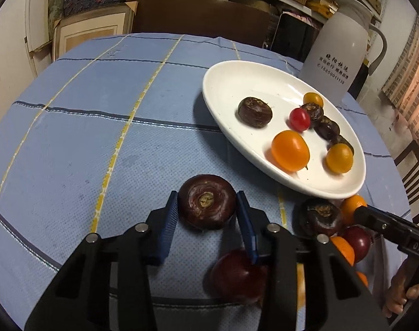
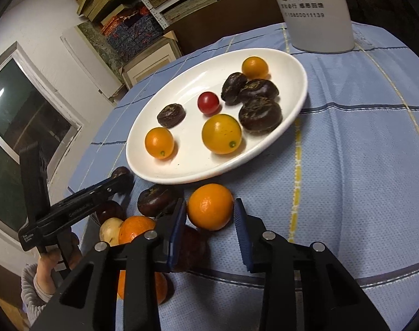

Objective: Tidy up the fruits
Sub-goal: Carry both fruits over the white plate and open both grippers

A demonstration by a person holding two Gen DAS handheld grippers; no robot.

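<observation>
My left gripper (image 1: pixel 206 195) is shut on a dark brown water chestnut (image 1: pixel 206 207) that rests on the blue cloth, with a blue pad against each side. My right gripper (image 2: pixel 210 201) is shut on a small orange (image 2: pixel 209 211) just below the plate's near rim. The white oval plate (image 1: pixel 217 82) (image 2: pixel 154 173) holds several water chestnuts, three orange-yellow fruits and a red cherry tomato (image 1: pixel 299 119) (image 2: pixel 208 103). Loose fruit lies by the table edge: another water chestnut (image 1: pixel 319 218) (image 2: pixel 154 200), dark red fruits (image 1: pixel 237 275) and oranges (image 2: pixel 135 229).
A white thermos jug (image 1: pixel 339 55) (image 2: pixel 317 13) stands behind the plate. The blue checked tablecloth (image 1: pixel 99 110) stretches to the left of the plate. A hand (image 2: pixel 49 270) holds the left gripper's handle. A dark chair (image 1: pixel 413 171) stands beyond the table's right edge.
</observation>
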